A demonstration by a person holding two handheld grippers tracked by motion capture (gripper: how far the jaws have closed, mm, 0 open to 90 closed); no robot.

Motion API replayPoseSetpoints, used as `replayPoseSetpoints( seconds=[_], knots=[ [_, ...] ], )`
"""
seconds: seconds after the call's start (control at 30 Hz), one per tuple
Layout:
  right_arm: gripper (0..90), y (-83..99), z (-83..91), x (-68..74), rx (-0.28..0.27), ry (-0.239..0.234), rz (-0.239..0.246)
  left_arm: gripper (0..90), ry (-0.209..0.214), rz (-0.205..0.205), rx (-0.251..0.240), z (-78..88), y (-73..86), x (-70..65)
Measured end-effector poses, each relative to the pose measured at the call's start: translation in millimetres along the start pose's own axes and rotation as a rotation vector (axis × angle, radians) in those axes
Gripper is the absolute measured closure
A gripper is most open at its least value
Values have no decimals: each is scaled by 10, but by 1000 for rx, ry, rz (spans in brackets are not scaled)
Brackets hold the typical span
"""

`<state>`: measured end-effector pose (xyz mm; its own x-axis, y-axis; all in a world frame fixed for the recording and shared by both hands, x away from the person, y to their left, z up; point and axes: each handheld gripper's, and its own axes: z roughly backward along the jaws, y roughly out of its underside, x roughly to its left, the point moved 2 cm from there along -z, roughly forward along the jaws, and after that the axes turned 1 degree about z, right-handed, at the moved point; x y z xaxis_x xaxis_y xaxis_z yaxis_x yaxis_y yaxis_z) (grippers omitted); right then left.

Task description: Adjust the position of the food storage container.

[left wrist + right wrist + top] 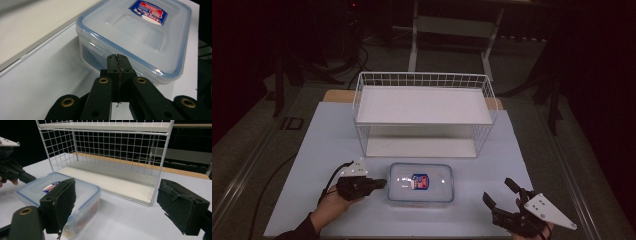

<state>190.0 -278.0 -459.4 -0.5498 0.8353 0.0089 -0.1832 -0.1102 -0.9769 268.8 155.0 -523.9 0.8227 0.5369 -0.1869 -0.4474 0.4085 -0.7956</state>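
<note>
1. Box (421, 183): clear, blue-rimmed lid with a label, flat on the table (312, 150), at 6 o'clock from the rack (424, 112).
2. My left gripper (381, 183): jaws pressed together on nothing, tip just beside the box's 9 o'clock end.
3. My right gripper (499, 192): jaws spread wide, empty, at 4 o'clock from the box, apart from it.
4. Rack: white wire, two shelves.

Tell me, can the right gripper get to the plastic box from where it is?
Probably yes. The right gripper is open beside the plastic box, with only bare table between them.
</note>
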Motion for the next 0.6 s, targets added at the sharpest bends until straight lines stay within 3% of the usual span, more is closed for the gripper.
replayPoseSetpoints(
  seconds=[0.6],
  knots=[
    [151, -1, -2, -6, 1, 1, 11, 887, 25, -21, 18, -154, -107, -62]
  ],
)
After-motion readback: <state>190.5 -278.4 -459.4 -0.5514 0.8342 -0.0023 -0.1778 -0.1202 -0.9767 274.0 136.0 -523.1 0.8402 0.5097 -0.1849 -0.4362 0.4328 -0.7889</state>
